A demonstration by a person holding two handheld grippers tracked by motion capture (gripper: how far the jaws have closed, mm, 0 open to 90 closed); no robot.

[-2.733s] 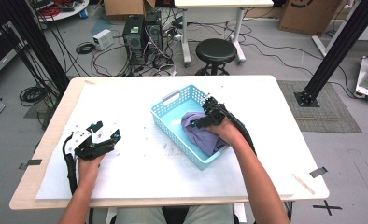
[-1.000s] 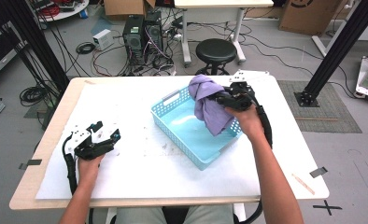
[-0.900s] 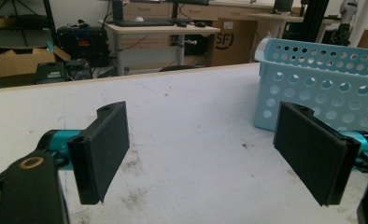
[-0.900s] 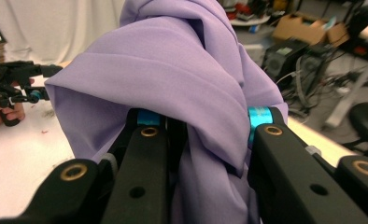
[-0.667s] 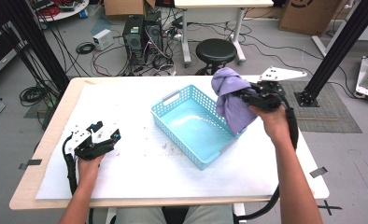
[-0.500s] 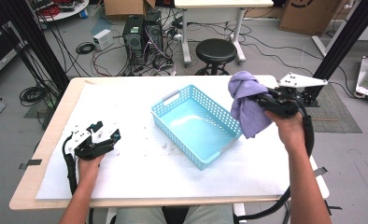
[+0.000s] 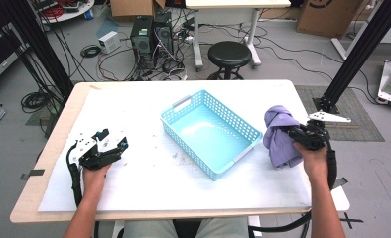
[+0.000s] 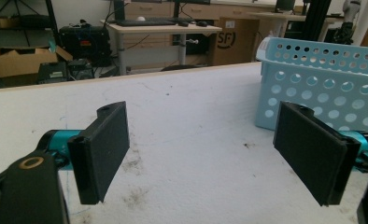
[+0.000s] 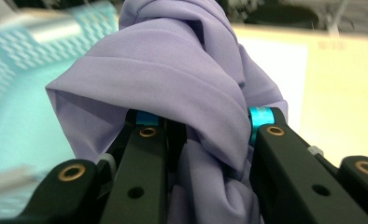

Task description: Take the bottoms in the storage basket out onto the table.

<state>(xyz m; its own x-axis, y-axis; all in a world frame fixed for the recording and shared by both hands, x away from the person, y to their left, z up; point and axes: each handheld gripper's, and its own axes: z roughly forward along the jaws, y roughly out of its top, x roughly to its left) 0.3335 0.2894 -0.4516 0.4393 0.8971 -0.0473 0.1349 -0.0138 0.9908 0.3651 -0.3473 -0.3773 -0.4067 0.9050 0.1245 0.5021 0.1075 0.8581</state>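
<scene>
The lilac cloth (image 7: 279,137) is already out of the light-blue perforated basket (image 7: 211,131), which stands empty at the middle of the tabletop (image 7: 134,106). The right gripper (image 7: 302,136) has its jaws clamped on a bunched fold of the fabric, which hangs just beyond the basket's right-hand end, low over the white surface. Setting it down and letting go looks like what remains. The left gripper (image 7: 104,148) rests near the left edge, jaws wide apart with nothing between them.
</scene>
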